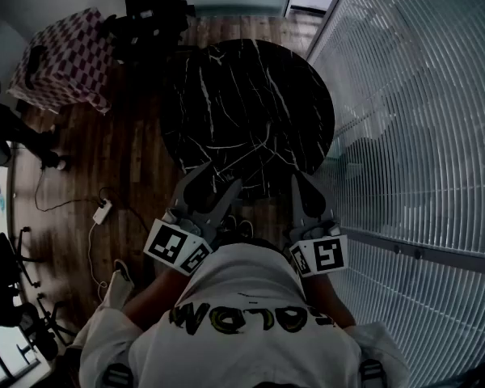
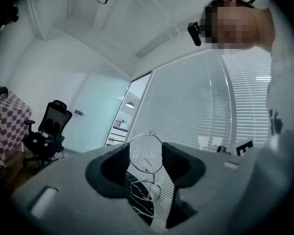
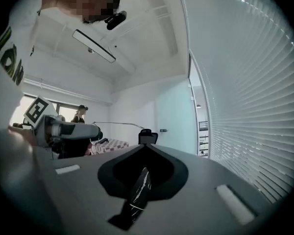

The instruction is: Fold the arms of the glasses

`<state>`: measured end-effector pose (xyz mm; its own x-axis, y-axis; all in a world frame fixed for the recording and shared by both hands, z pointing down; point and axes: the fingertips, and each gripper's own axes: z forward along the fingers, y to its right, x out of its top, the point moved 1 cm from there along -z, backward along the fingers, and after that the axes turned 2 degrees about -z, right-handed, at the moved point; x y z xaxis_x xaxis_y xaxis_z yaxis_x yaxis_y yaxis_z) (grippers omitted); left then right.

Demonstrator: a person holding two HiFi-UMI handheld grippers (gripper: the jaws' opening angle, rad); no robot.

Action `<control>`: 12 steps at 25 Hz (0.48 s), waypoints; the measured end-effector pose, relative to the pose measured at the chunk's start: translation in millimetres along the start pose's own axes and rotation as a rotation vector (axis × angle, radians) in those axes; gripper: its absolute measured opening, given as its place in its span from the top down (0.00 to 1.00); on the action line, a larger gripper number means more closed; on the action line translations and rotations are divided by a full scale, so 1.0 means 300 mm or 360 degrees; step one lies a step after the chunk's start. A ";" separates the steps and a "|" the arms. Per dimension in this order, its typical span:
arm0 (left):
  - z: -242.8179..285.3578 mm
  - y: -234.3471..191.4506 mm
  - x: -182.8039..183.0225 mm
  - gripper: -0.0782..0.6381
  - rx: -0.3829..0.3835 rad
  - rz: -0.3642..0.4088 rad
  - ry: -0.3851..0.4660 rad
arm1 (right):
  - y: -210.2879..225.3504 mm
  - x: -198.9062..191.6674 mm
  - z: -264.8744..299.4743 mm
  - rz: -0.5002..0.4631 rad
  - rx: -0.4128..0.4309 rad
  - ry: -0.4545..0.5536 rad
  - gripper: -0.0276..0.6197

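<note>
Thin wire-rimmed glasses (image 2: 146,154) stand on edge between the jaws of my left gripper (image 2: 146,148), one round lens above the other. The jaws are closed on the frame and hold it in the air. In the head view the left gripper (image 1: 217,187) hovers at the near edge of the round black marble table (image 1: 250,103); the glasses are too dim to make out there. My right gripper (image 1: 305,184) is beside it on the right, also level. In its own view the right gripper (image 3: 144,147) is shut with nothing in it, and only a sliver of marble shows below.
A table with a checkered cloth (image 1: 65,55) stands at the back left on the wooden floor. A power strip with a cable (image 1: 103,211) lies left of me. A wall of window blinds (image 1: 420,136) runs along the right. An office chair (image 2: 46,131) and another person (image 3: 80,112) are farther off.
</note>
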<state>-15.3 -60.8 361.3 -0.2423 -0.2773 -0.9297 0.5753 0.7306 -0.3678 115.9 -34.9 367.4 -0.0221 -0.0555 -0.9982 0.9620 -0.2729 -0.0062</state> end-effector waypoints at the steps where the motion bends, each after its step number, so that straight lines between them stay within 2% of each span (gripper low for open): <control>1: 0.000 -0.001 0.000 0.60 -0.0004 0.0006 0.0001 | 0.001 -0.006 0.001 0.0000 -0.0001 -0.0003 0.95; 7: -0.015 -0.025 0.011 0.60 -0.0004 -0.0037 0.0027 | -0.008 -0.035 0.011 0.0005 -0.0010 -0.0037 0.95; 12: -0.038 -0.040 0.011 0.60 0.0007 -0.0086 0.0041 | 0.001 -0.105 0.030 0.0101 -0.0044 -0.0108 0.95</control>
<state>-31.9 -63.4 362.7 -0.2930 -0.3004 -0.9077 0.5640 0.7123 -0.4178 114.5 -41.9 399.4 0.0219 -0.1369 -0.9903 0.9692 -0.2400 0.0546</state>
